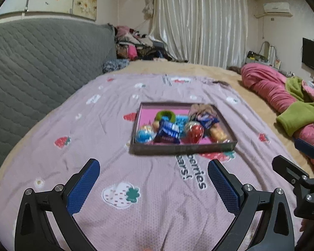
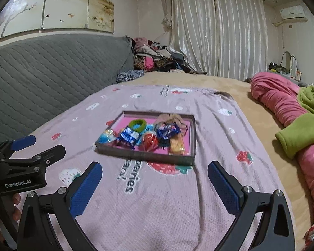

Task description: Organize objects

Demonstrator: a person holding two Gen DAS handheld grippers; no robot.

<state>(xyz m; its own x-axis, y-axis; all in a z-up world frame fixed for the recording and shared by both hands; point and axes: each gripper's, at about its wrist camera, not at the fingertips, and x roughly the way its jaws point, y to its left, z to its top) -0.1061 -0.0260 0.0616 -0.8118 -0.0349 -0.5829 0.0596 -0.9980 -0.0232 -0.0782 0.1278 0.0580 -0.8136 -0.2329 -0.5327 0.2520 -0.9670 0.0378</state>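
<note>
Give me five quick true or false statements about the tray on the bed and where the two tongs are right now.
1. The tray sits on a lilac strawberry-print sheet. True.
2. The left tongs grip a snack packet. False: they are open and empty, short of the tray.
3. A green ring lies inside the tray. True.
4. The tray is empty. False: it holds wrapped snacks, among them a blue packet, and a red ball-shaped item.
5. The right tongs are open and hold nothing. True.

Blanket (image 1: 136, 219) before tray (image 1: 184, 148) unobstructed (tray itself crowded).
</note>
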